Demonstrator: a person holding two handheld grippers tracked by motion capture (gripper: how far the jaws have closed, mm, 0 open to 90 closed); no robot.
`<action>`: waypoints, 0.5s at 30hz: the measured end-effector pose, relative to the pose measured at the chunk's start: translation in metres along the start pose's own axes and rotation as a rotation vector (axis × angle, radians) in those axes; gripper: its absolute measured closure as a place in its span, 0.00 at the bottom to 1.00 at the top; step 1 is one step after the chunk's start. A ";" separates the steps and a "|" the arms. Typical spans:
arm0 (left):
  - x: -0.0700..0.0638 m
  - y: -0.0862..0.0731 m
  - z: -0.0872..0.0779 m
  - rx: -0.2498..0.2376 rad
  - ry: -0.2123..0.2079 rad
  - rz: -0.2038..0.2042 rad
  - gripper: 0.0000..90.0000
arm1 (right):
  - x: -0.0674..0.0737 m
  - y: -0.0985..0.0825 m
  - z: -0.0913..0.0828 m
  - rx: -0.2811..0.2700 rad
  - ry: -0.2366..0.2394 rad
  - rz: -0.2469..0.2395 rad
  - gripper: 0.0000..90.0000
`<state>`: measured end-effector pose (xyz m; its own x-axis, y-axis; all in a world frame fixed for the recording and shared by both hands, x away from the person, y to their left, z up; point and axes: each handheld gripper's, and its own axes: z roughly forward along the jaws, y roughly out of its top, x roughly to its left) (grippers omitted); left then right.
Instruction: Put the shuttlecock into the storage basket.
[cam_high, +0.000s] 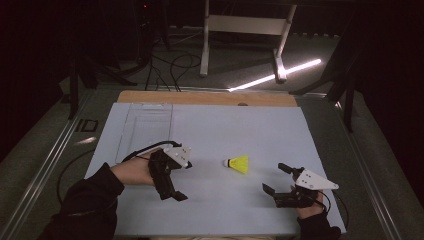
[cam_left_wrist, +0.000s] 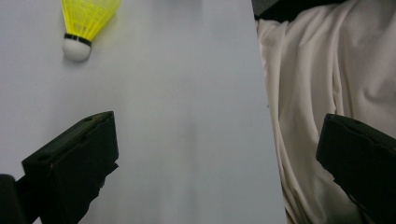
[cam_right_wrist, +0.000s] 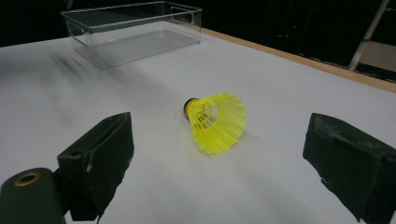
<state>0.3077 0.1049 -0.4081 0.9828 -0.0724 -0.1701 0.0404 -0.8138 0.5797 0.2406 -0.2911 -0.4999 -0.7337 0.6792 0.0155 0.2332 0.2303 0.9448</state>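
White table (cam_high: 210, 130), one yellow shuttlecock (cam_high: 238, 163)

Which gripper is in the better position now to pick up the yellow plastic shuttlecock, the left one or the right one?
Probably the right gripper: its open jaws face the yellow plastic shuttlecock, which lies between them in its view. The left gripper, also open, points toward the table's near edge, with the shuttlecock off to one side.
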 end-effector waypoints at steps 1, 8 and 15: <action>0.000 0.000 0.000 0.000 0.000 0.000 0.00 | 0.000 0.000 0.000 0.000 0.000 0.000 0.10; 0.014 0.019 0.008 -0.031 -0.015 0.036 0.00 | -0.001 0.000 0.000 -0.001 0.004 -0.004 0.10; 0.025 0.031 0.012 -0.080 -0.005 0.041 0.00 | -0.001 0.000 -0.001 -0.004 0.000 -0.002 0.10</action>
<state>0.3314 0.0709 -0.4041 0.9830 -0.1078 -0.1486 0.0145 -0.7614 0.6481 0.2409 -0.2922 -0.5001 -0.7340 0.6790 0.0131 0.2286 0.2289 0.9462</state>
